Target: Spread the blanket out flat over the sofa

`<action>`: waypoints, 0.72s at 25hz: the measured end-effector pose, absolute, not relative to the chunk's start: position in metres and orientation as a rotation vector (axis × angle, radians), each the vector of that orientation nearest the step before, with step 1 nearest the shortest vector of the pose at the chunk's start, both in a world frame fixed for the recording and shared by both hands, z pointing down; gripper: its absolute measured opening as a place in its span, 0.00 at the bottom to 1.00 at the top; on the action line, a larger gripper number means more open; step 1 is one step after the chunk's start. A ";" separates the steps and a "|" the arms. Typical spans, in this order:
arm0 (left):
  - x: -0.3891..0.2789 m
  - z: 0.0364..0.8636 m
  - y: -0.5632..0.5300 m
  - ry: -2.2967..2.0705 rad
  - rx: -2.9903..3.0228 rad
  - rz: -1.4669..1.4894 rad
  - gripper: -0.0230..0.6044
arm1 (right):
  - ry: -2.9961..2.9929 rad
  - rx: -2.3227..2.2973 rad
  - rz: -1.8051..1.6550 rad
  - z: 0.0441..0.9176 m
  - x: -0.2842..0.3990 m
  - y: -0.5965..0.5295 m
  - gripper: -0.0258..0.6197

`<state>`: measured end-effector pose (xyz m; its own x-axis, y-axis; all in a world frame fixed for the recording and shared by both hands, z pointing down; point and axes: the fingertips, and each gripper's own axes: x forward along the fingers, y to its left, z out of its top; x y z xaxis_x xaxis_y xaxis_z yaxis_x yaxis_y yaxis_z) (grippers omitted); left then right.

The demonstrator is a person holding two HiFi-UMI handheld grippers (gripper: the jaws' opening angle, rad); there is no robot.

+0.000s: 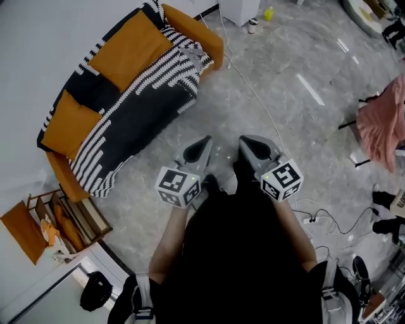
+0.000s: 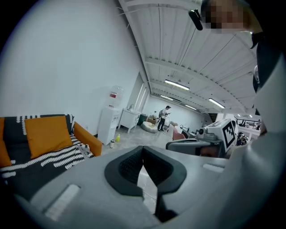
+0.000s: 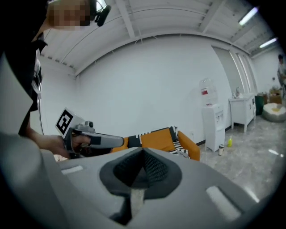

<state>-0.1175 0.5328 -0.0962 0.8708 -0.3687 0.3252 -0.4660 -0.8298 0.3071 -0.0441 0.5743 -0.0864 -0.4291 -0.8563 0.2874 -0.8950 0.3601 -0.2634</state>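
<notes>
An orange sofa [image 1: 192,26] stands against the wall at the upper left of the head view. A black blanket with white stripes [image 1: 136,111] lies over its seat and back, and two orange cushions [image 1: 130,47] rest on it. The blanket's end near the sofa arm is rumpled. Both grippers hover over the grey floor, well short of the sofa. My left gripper [image 1: 205,143] is shut and holds nothing. My right gripper [image 1: 246,140], beside it, is also shut and empty. The left gripper view shows the sofa [image 2: 87,139] and blanket [image 2: 44,157] at the left.
A wooden rack [image 1: 69,218] stands by the sofa's near end. A white cable [image 1: 253,88] runs across the floor. A pink cloth on a stand [image 1: 386,123] is at the right. A water dispenser [image 2: 108,120], a yellow bottle [image 1: 268,12] and a cup [image 1: 252,25] sit beyond the sofa.
</notes>
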 end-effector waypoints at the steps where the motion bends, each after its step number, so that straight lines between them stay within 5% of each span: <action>1: -0.108 -0.096 0.528 -0.621 2.659 0.360 0.05 | -2.519 1.604 0.607 -0.085 -0.036 0.568 0.04; 18: 0.003 -0.088 0.474 -0.850 2.563 0.372 0.05 | -2.637 1.236 0.609 -0.065 0.060 0.496 0.04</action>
